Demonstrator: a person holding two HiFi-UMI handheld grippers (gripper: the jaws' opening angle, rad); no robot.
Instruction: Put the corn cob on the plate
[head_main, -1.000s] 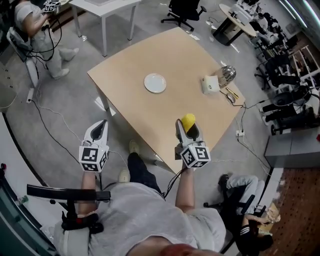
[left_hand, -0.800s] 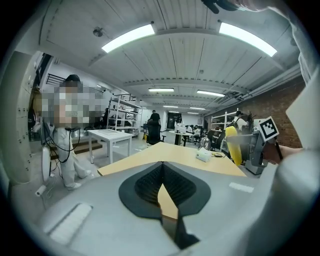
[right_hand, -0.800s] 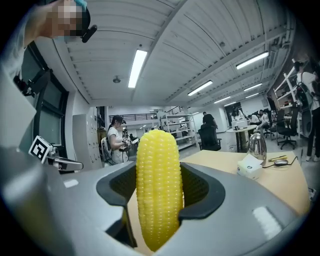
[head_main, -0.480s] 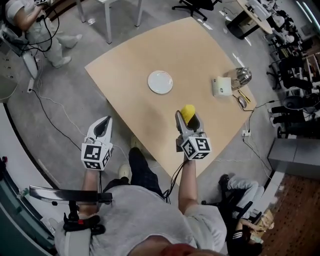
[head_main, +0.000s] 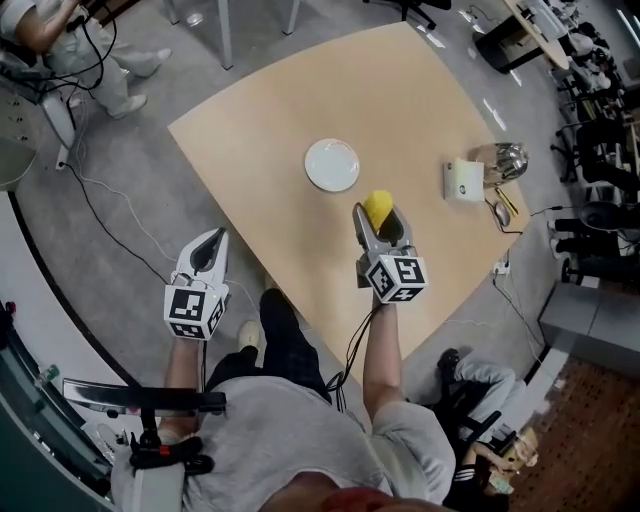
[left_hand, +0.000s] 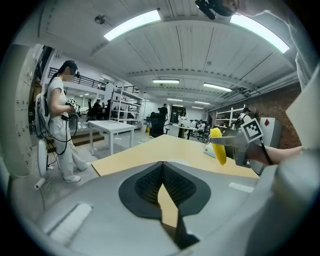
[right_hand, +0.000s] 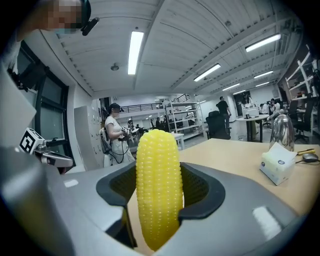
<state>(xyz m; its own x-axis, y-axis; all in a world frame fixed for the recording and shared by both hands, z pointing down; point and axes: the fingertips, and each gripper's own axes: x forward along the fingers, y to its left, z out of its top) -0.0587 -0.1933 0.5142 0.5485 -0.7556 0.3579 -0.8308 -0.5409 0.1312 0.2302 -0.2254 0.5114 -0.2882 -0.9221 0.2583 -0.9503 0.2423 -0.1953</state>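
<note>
A yellow corn cob (head_main: 377, 208) stands upright between the jaws of my right gripper (head_main: 380, 222), which is shut on it. In the right gripper view the cob (right_hand: 157, 185) fills the space between the dark pads. It hangs over the tan table (head_main: 400, 100), a short way to the near right of the white plate (head_main: 332, 164), which has nothing on it. My left gripper (head_main: 207, 250) is off the table's left edge, over the grey floor, shut with nothing in it. From the left gripper (left_hand: 163, 167) view the cob (left_hand: 216, 145) shows at the right.
A white box (head_main: 463, 181) and a shiny metal kettle (head_main: 503, 158) sit near the table's right corner. A person (head_main: 60, 40) stands at the far left by cables on the floor. Office chairs and desks crowd the right side.
My right gripper has carried the corn cob further over the table, closer to the plate. The left gripper has kept its place beside the table.
</note>
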